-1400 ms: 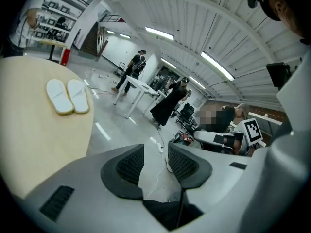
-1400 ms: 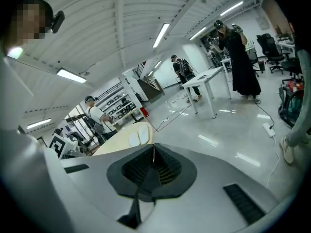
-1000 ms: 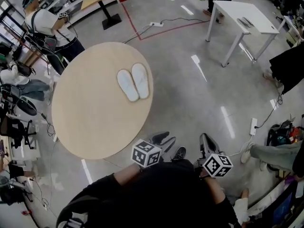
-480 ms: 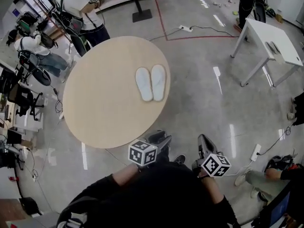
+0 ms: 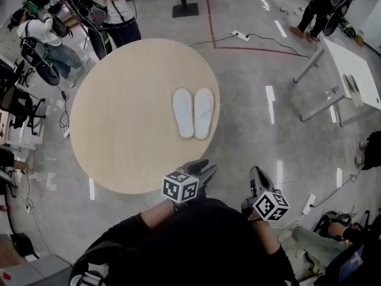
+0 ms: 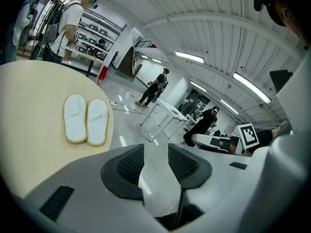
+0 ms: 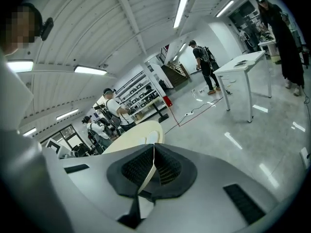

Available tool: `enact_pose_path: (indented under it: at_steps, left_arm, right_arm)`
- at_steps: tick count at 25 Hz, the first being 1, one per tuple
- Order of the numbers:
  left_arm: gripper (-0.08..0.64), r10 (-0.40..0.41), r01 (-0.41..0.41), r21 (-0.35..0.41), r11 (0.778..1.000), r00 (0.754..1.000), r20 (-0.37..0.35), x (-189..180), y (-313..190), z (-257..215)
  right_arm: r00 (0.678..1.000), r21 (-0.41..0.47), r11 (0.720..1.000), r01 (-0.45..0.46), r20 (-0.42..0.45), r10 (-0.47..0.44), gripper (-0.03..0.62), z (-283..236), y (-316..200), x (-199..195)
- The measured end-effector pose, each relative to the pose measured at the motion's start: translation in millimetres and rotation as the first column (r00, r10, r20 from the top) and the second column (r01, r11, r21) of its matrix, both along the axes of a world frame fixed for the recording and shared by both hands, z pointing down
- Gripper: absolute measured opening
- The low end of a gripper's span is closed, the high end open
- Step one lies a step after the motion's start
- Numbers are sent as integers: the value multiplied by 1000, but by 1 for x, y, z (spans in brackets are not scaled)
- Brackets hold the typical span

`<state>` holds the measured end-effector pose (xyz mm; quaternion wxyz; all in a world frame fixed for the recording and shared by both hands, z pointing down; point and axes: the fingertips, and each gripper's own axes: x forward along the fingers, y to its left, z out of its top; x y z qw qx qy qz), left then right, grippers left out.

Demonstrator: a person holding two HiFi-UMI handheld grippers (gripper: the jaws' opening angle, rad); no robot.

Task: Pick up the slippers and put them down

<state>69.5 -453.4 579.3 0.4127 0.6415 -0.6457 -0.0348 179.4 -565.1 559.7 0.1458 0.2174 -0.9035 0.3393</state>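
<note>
Barely started, by the look of it. On the round table (image 5: 119, 130), toward its right edge, the slippers (image 5: 193, 113) lie side by side, untouched. The left gripper (image 5: 201, 170) hangs short of them, jaws spread and empty. The right gripper (image 5: 259, 179) is pressed together on nothing.

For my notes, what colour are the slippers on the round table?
The slippers are white, clearest in the head view.

White table (image 5: 355, 64) cut off by the head view's right edge, standing person (image 5: 110, 5) cropped at its top, floor scraps (image 5: 286, 9) too small to name, round table (image 7: 138, 132) largely behind the right gripper (image 7: 154, 152)
</note>
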Motion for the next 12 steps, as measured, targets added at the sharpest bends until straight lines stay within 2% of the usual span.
enact_pose_path:
  at_steps: [6, 12]
  left_arm:
    - [170, -45, 45, 13, 999, 999, -8, -63, -16, 4]
    - [170, -157, 158, 22, 987, 987, -21, -124, -8, 12]
  right_arm:
    - [999, 11, 999, 51, -20, -50, 17, 1, -18, -68]
    - [985, 35, 986, 161, -59, -159, 17, 2, -15, -137]
